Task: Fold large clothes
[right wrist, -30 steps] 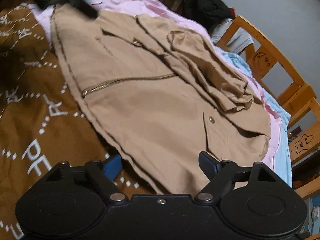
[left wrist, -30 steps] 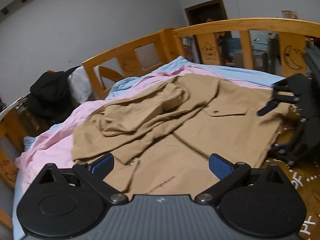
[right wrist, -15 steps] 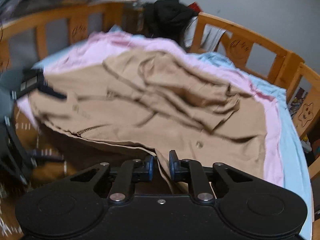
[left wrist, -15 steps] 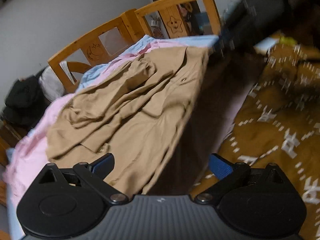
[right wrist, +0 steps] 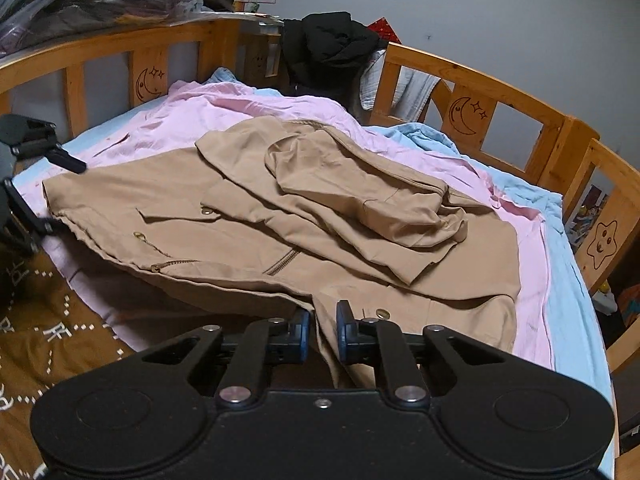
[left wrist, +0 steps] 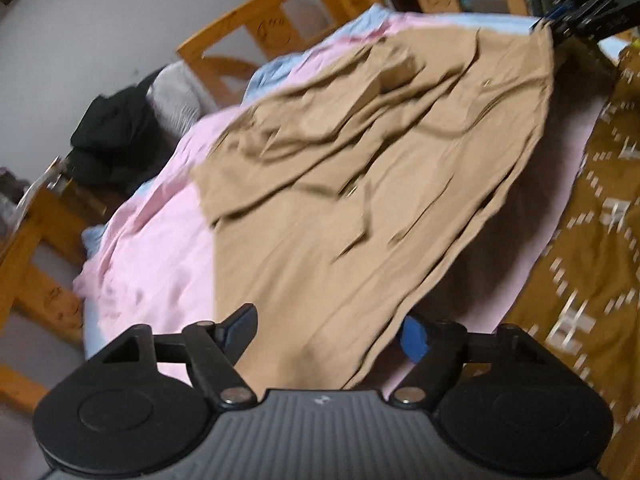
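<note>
Fingers of the right gripper: drawn close together, pinching a hem edge of the tan jacket between the blue pads. Fingers of the left gripper: spread wide, one dark pad at the left and one blue pad at the right, with the jacket's lower edge passing between them; no contact with the cloth can be made out, and the view is motion-blurred.

Tan jacket: lies spread on the bed, on a pink sheet. Its near edge is raised off the bedding along the side by the grippers, with shadow beneath. Sleeve and hood portions are bunched on top of the body panel. Zipper, snap buttons and a flap pocket are visible.

Pink sheet: lies over a light blue sheet, which shows along the far rail.

Brown patterned blanket: beside the jacket, at the near edge of the bed.

Wooden bed rail: carved moon and star motifs.

Black garment: heaped at the rail corner, well apart from the jacket.
</note>
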A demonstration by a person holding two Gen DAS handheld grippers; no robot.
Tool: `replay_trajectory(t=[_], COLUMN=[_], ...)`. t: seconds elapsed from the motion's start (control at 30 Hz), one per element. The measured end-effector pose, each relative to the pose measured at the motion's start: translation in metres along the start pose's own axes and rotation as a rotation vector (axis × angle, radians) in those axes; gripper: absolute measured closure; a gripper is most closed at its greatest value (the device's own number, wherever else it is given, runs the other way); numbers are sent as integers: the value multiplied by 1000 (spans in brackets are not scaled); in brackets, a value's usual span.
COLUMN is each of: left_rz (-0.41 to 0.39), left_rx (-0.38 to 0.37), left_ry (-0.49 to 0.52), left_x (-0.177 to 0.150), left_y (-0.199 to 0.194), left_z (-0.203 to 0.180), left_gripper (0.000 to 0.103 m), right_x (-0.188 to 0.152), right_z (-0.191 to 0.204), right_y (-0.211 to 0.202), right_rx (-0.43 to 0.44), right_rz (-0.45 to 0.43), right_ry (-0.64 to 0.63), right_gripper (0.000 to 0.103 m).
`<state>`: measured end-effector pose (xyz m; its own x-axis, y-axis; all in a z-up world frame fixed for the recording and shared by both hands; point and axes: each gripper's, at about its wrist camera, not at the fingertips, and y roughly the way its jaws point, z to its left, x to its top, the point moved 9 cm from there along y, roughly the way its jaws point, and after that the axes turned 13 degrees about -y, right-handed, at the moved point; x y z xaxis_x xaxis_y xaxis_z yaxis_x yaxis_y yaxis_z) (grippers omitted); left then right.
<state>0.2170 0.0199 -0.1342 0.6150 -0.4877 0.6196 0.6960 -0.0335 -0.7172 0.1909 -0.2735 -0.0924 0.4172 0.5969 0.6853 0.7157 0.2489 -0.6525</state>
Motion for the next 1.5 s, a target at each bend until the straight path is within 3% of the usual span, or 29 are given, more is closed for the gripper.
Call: replay_trajectory(t=[0.2,0.3,0.37,0.5,0.53,0.57,0.63,0.8,0.93,1.0,1.03,1.1,1.23,1.37,1.5], left_rz=[61,95,108,96,86,73,43,13,13,10,7,1,-47,-114,-101], left_rx=[6,-26,-3,12,13,19,27,27,28,27,28,29,35,24,-19], left_ry=[-19,13,62,41,18,0,-25,-72,-94,-101,-104,-110,-153,-205,-216], left_x=[-14,-16,-18,-12,-8,-4,6,20,23,24,24,26,32,45,54], left_y=[0,5,9,11,9,7,4,-1,-2,-3,-4,-7,-21,-49,-79], left_z=[22,16,10,16,19,21,26,31,33,33,33,32,34,38,47], left_gripper=[30,51,72,90,93,95,97,99,100,100,100,101,101,102,102], right_x=[-3,-5,-8,-20,-24,-32,-50,-106,-127,-133,-134,-136,-117,-83,-59], right_z=[2,4,9,21,24,28,32,21,-6,-13,-14,-14,-21,-31,-39], right_y=[0,1,1,2,3,4,7,12,9,7,6,8,-8,-49,-90], right_rx=[1,2,-1,2,-2,-10,-59,-180,-280,-303,-309,-300,-321,-424,-470], right_rz=[1,5,11,38,48,65,102,227,283,291,288,295,254,151,98], right_ry=[-5,-13,-33,-75,-89,-117,-185,-355,-386,-400,-411,-421,-342,-306,-263], right_gripper=[89,89,89,88,84,69,55,48,46,50,57,93,100,101,101])
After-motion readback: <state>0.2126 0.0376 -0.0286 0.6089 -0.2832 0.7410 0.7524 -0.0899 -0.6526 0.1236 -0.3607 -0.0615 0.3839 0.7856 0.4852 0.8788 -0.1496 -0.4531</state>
